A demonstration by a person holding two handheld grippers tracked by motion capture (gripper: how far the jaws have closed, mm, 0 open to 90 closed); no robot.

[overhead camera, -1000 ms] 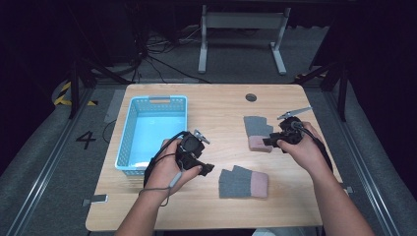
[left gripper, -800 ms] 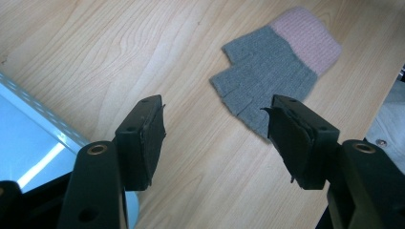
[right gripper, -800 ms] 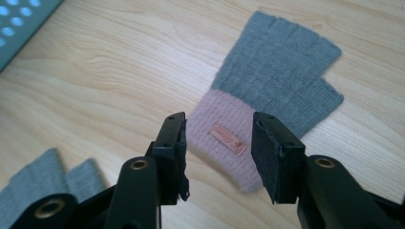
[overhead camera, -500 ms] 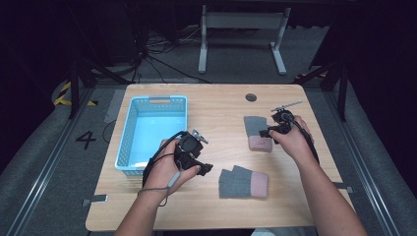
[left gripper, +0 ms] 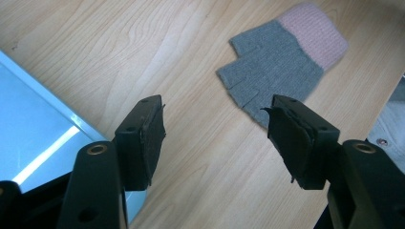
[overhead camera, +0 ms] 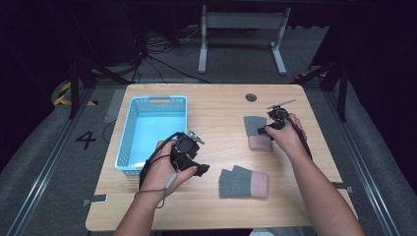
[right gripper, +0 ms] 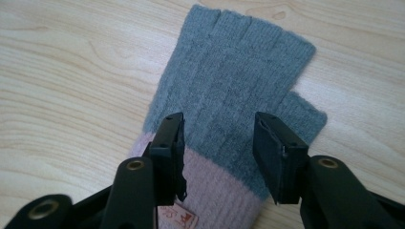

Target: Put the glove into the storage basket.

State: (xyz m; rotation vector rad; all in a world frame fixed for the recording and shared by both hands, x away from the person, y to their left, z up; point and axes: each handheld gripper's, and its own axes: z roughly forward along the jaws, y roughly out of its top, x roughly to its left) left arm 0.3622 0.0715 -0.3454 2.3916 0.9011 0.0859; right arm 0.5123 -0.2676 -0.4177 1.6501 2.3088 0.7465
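the right gripper [overhead camera: 266, 131] hangs low over the far glove [overhead camera: 256, 132], its jaws spread wide, one on either side of the knit where grey meets pink; they have just been opening and closing a little, with the glove under them but not pinched. it looks poised for a grab at the cuff, where the fabric is thicker and bunches well.

this far glove [right gripper: 234, 95] lies flat on the bench [overhead camera: 216, 105], right of the blue basket [overhead camera: 152, 132]. its long axis runs away from the person, finger stubs pointing to the bench's far edge, pink cuff nearest.

the left gripper [overhead camera: 194, 164] waits beside the basket, jaws wide apart and empty, aimed at the near glove [left gripper: 282, 59]. that one lies crosswise on the bench, cuff to the person's right, likely next for the basket.
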